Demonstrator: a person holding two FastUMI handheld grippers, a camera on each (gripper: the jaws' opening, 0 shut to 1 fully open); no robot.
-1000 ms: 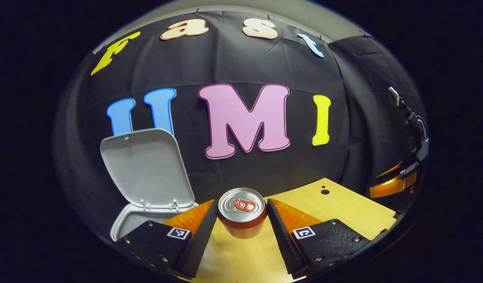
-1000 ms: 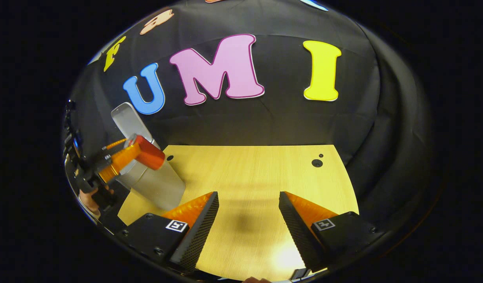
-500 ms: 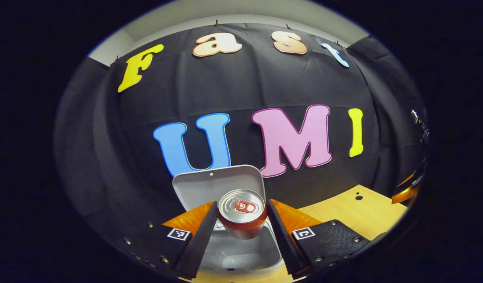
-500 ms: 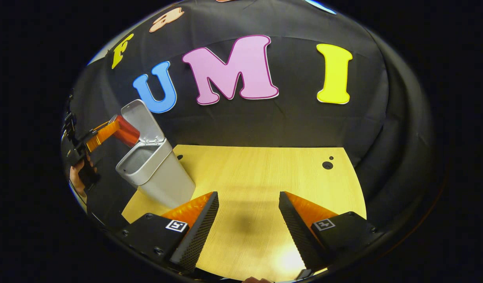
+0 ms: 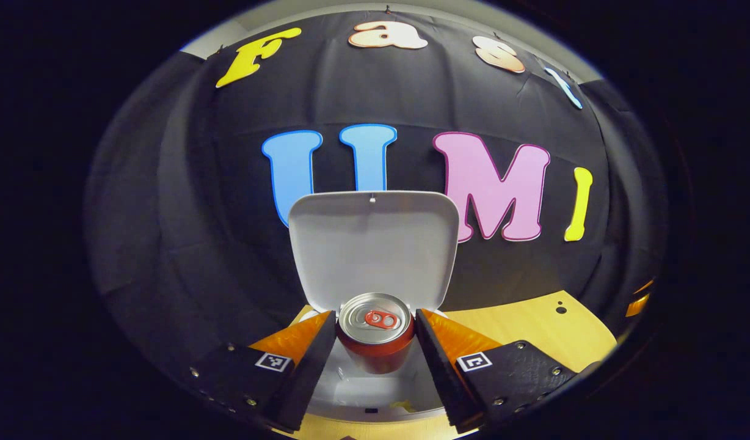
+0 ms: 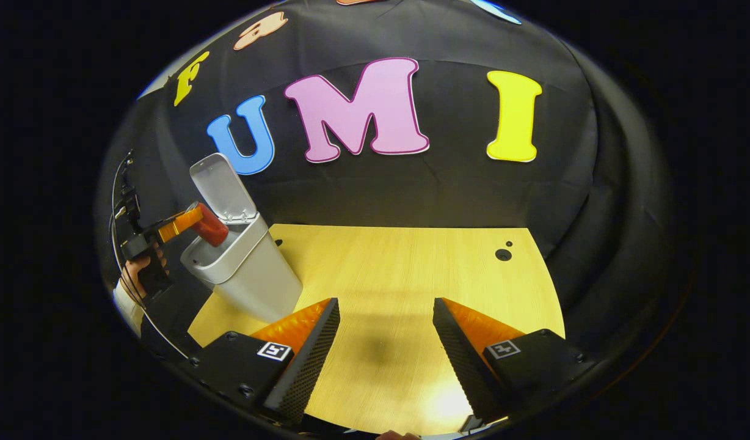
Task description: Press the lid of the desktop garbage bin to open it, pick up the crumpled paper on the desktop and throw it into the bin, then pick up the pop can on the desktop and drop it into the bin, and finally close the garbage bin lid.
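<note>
Red pop can [image 5: 375, 333] with silver top, in left claw [image 5: 375, 342] above open bin [image 5: 375, 391].

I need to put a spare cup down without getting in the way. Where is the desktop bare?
The desktop lies bare from the garbage bin across to the two small holes near its far right corner, and forward to the open right gripper. It is crowded at the bin, where the left gripper holds the pop can over its mouth.
</note>
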